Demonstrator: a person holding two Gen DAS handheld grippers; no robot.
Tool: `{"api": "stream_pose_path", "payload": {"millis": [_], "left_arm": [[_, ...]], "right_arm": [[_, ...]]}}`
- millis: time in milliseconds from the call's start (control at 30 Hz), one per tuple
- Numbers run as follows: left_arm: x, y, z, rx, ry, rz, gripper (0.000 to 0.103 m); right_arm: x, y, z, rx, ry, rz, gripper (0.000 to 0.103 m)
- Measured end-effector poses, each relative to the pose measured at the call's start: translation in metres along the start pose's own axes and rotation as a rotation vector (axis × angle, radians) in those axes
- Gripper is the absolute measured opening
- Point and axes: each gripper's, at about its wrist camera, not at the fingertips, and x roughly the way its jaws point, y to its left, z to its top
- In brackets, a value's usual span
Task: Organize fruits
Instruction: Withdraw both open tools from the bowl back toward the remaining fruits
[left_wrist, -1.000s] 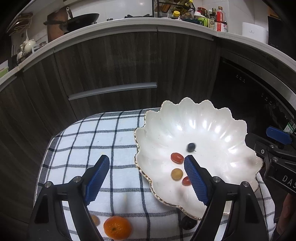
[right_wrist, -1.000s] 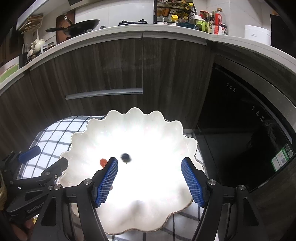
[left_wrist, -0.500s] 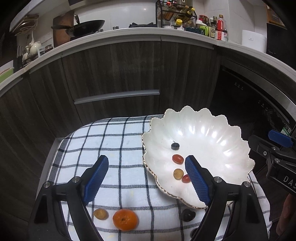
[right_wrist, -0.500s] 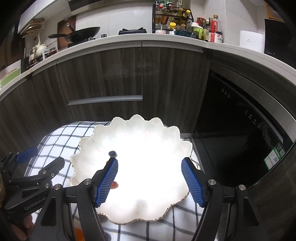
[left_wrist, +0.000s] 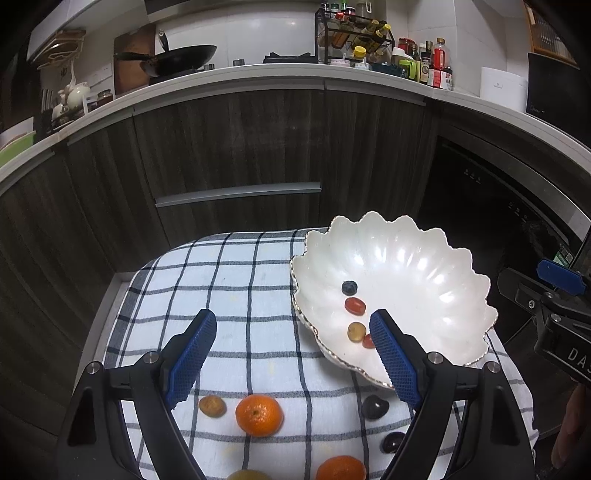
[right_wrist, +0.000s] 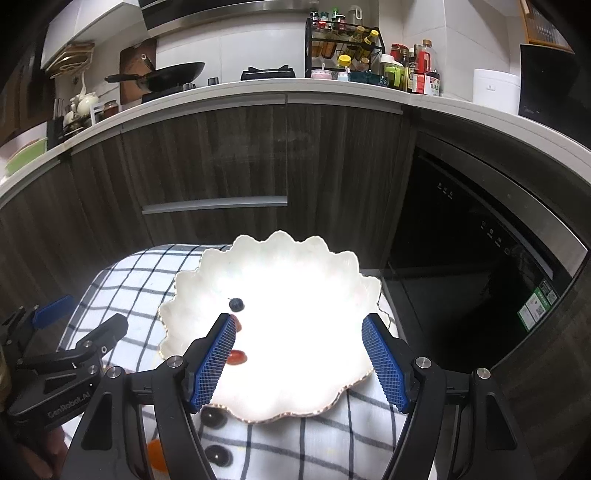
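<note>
Dark wood cabinets and a pale kitchen counter fill the background; in front of them a small worktop carries a blue-and-white checked cloth (left_wrist: 240, 280) with a white scalloped dish (left_wrist: 413, 266) at its right side.

Four small fruits already lie in the dish: a blueberry (left_wrist: 349, 287), a red cherry tomato (left_wrist: 355, 305), a yellowish one (left_wrist: 356, 331) and another red one (left_wrist: 367, 341) half hidden by a blue pad. More fruit waits on the cloth near the front edge: a tangerine (left_wrist: 259, 414), a small brownish fruit (left_wrist: 212, 406) beside it, two dark plum-like fruits (left_wrist: 375, 407) (left_wrist: 392, 441), a second orange fruit (left_wrist: 340, 469) and a yellowish one (left_wrist: 248, 475) cut off by the frame.

The left claw (left_wrist: 291, 354) stands wide with nothing between its pads, hanging above the cloth and the dish's left rim. The right claw (right_wrist: 299, 354) is moderately open and likewise empty, above the overexposed middle of the dish.

My reading is that the task is partway done: both claws are free and between picks. The next move calls for choosing a loose fruit. The tangerine sits nearest the left claw's line and needs a wide opening, a descent over it, and a gentle squeeze so it does not roll on the cloth. The dark fruits below the dish's front rim suit the right claw, which must avoid knocking that rim.
</note>
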Motion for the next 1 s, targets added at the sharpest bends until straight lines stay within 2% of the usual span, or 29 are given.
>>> {"api": "stream_pose_path", "payload": {"millis": [1000], "left_arm": [[-0.034,0.030,-0.050,-0.015,0.005,0.033,0.085]], "right_arm": [[-0.021,0.033,-0.042,-0.022,0.028,0.047,0.072]]}}
